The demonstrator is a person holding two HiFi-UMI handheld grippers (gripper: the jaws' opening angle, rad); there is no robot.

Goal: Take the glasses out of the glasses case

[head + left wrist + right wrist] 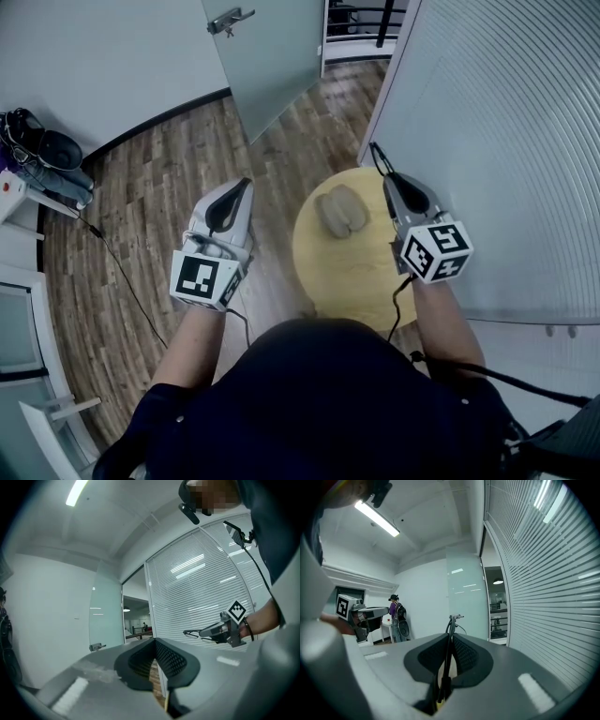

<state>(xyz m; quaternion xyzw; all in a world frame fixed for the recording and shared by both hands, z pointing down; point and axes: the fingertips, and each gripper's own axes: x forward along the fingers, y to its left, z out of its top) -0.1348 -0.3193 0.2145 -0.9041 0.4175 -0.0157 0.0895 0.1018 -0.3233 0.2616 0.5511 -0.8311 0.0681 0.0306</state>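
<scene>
We have the glasses pinched by a thin part of the frame between the jaws of the right gripper, held in the air over the far edge of the round wooden table. The glasses case lies open near the table's far left edge. Our left gripper hangs off the table's left side, jaw tips pressed together on nothing.

Left gripper, right gripper: level, closed.
</scene>
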